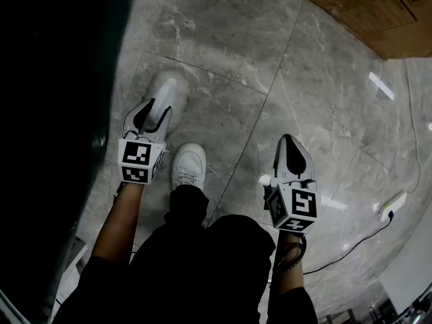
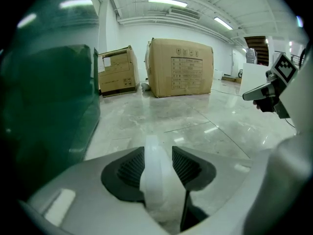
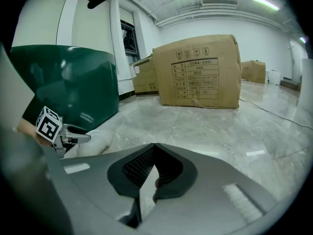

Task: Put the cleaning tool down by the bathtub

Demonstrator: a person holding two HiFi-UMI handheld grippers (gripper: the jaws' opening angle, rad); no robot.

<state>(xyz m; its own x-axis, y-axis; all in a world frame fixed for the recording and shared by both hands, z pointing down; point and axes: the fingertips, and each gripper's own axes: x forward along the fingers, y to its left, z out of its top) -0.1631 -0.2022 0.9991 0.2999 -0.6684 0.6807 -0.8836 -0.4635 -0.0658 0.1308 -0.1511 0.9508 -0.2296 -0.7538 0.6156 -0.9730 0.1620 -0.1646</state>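
A narrow white part of the cleaning tool point(image 2: 155, 177) stands upright between my left gripper's point(image 2: 159, 153) jaws, which are shut on it. In the head view the left gripper point(image 1: 155, 110) hangs over the grey marble floor, close beside the dark green bathtub point(image 1: 54, 113). A white blurred shape point(image 1: 169, 92) shows just past its tips; I cannot tell whether it is the tool's head or a shoe. The tub wall point(image 2: 49, 111) fills the left of the left gripper view. My right gripper point(image 1: 289, 142) hangs over bare floor, its jaws point(image 3: 155, 148) shut with nothing between them.
A person's white shoe point(image 1: 187, 166) stands on the floor between the grippers. Large cardboard boxes point(image 3: 198, 72) stand ahead, with a smaller one point(image 2: 116, 71) by the tub's far end. A black cable point(image 1: 351, 245) and a white power strip point(image 1: 393, 204) lie at the right.
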